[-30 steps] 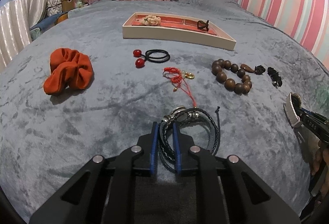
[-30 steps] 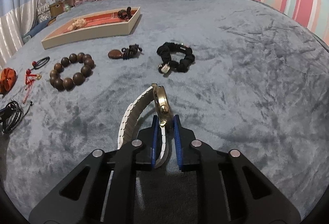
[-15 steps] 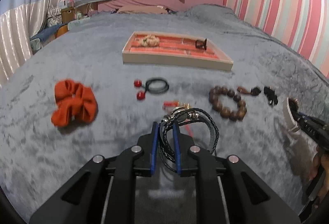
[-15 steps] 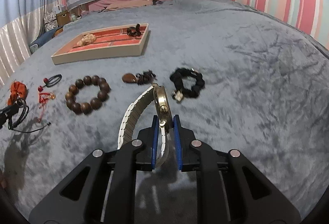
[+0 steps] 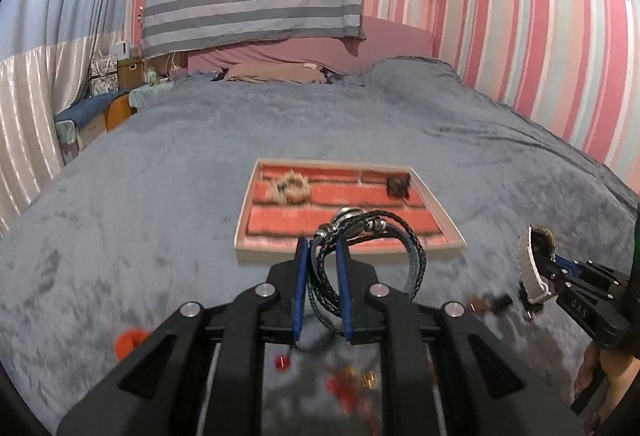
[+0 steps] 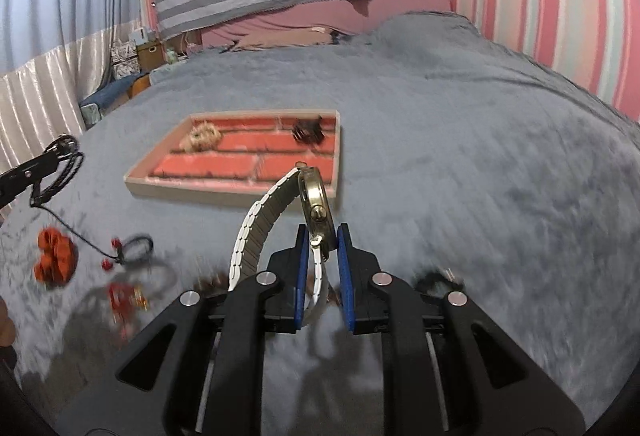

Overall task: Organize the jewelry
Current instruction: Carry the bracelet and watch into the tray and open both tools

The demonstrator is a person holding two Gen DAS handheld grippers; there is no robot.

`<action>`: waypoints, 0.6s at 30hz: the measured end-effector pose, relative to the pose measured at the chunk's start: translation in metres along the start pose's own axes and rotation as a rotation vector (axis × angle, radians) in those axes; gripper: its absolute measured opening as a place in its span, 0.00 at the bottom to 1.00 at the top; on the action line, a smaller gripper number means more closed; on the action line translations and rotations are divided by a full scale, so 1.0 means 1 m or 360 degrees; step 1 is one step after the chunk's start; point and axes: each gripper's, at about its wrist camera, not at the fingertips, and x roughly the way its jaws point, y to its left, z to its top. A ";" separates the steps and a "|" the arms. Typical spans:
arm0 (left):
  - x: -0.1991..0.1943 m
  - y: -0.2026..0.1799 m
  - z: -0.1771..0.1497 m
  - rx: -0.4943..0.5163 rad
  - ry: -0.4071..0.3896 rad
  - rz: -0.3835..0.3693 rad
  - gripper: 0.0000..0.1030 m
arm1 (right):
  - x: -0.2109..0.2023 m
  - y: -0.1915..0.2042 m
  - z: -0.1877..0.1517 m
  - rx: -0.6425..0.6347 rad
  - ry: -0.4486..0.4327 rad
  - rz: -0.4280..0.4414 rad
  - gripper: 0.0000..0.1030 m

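My left gripper (image 5: 322, 250) is clamped on a black braided leather bracelet (image 5: 372, 236): several woven cords looped together, with silver metal beads and a round silver clasp standing just above my fingertips, the loop hanging out to the right of them. Straight ahead past my fingers lies the jewelry tray (image 5: 248, 212), a cream frame around salmon-red padded rows, holding a pale beige piece at its far left and a dark one at its far right.

My right gripper (image 6: 322, 248) is pinched on a watch (image 6: 316, 196), edge-on between the blue pads, with a gold-toned case and crown and a white link band (image 6: 256, 224) arching off to the left. White lettering on the right gripper's body, seen from the left wrist, is too blurred to read.
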 end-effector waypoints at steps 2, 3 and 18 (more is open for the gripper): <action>0.019 0.005 0.013 -0.0011 0.0008 0.0015 0.14 | 0.015 0.006 0.016 -0.0006 -0.0002 0.0013 0.15; 0.031 0.007 0.021 -0.0011 0.0011 0.0030 0.14 | 0.026 0.010 0.026 -0.0008 -0.0005 0.0021 0.15; 0.217 0.047 0.045 -0.0081 0.0345 0.0107 0.14 | 0.205 0.025 0.082 0.0033 0.0212 -0.0021 0.15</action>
